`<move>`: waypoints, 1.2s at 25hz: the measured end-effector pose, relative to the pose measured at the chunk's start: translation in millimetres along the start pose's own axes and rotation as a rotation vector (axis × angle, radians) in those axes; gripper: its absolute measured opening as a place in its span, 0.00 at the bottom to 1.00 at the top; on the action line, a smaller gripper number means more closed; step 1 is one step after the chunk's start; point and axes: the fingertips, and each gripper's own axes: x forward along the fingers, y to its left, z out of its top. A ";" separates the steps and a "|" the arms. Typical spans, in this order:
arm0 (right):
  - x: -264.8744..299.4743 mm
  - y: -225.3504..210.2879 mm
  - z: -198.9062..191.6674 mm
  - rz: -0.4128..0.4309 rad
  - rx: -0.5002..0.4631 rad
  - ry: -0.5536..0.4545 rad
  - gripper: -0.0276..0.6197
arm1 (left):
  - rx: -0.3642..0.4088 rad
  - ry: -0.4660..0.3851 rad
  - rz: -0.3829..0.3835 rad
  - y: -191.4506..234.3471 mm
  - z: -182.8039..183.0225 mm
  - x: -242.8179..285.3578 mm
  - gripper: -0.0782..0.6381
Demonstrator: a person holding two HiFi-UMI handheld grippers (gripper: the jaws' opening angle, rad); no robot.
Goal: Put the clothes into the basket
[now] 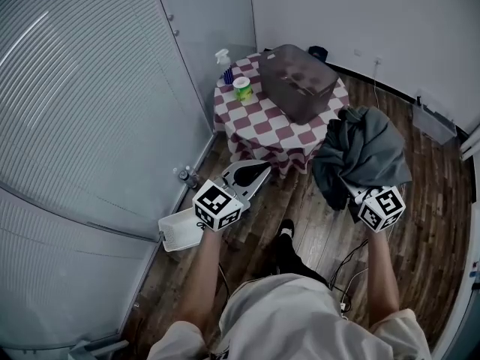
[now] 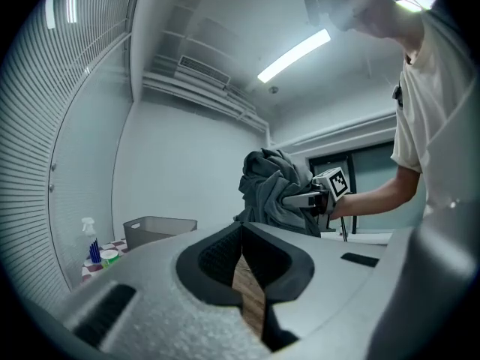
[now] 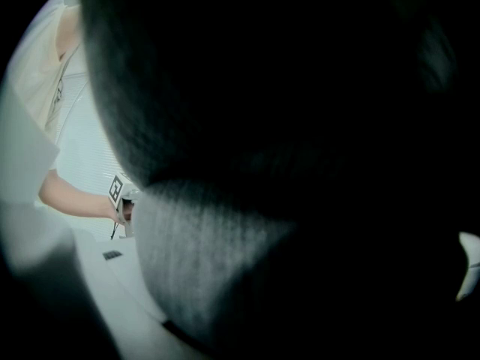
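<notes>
A bundle of dark grey clothes [image 1: 360, 150] hangs in the air to the right of the checked table, with my right gripper [image 1: 350, 188] shut on its lower part. In the right gripper view the cloth [image 3: 225, 231] covers nearly everything and hides the jaws. The grey basket [image 1: 297, 82] stands on the red and white checked table [image 1: 259, 122], up and left of the bundle. My left gripper [image 1: 259, 172] is raised in front of the table, shut and holding nothing. The left gripper view shows its own closed tips [image 2: 241, 231], the basket [image 2: 154, 231] and the held clothes [image 2: 274, 190].
A green cup [image 1: 242, 88] and a spray bottle [image 1: 223, 64] stand on the table left of the basket. On the wooden floor lie a white tray [image 1: 180, 231] and small bottles [image 1: 184, 175] beside the ribbed wall. My foot [image 1: 286, 235] and cables are below.
</notes>
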 end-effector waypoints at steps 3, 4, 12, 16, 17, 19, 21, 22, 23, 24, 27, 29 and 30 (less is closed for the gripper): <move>11.7 -8.6 0.8 0.005 0.013 -0.013 0.43 | 0.011 0.019 -0.009 11.0 0.1 12.1 0.13; 15.1 -11.0 1.2 0.010 0.014 -0.013 0.43 | 0.014 0.017 -0.014 13.9 2.0 17.0 0.13; 42.3 -44.2 1.6 0.029 -0.012 -0.003 0.43 | 0.030 0.016 -0.041 42.8 3.4 68.2 0.13; 69.9 -77.9 3.9 0.023 0.034 -0.006 0.43 | 0.011 0.025 -0.047 69.5 7.6 98.8 0.13; 78.7 -86.7 6.7 0.028 0.048 -0.011 0.43 | 0.005 0.036 -0.047 78.5 7.2 107.2 0.13; 93.0 -100.5 12.7 0.045 0.051 -0.027 0.43 | 0.007 0.060 -0.046 92.9 5.5 122.0 0.13; 101.0 -107.5 16.0 0.061 0.026 -0.049 0.43 | 0.028 0.070 -0.044 100.0 5.6 131.0 0.13; 103.4 -109.9 15.5 0.067 0.015 -0.058 0.43 | 0.039 0.072 -0.043 101.7 6.0 133.7 0.13; 106.1 -113.2 14.6 0.073 0.007 -0.065 0.43 | 0.049 0.075 -0.041 104.0 6.8 136.6 0.13; 110.3 -118.4 14.3 0.076 0.002 -0.070 0.43 | 0.059 0.078 -0.038 108.0 8.3 140.5 0.13; 128.7 -137.9 17.1 0.083 -0.014 -0.081 0.43 | 0.088 0.087 -0.014 128.1 14.6 155.5 0.13; 137.3 -143.9 14.8 0.095 -0.018 -0.090 0.43 | 0.102 0.087 0.008 136.0 15.1 160.3 0.13; 141.5 -146.3 14.0 0.105 -0.018 -0.089 0.43 | 0.105 0.087 0.018 139.2 15.5 162.3 0.13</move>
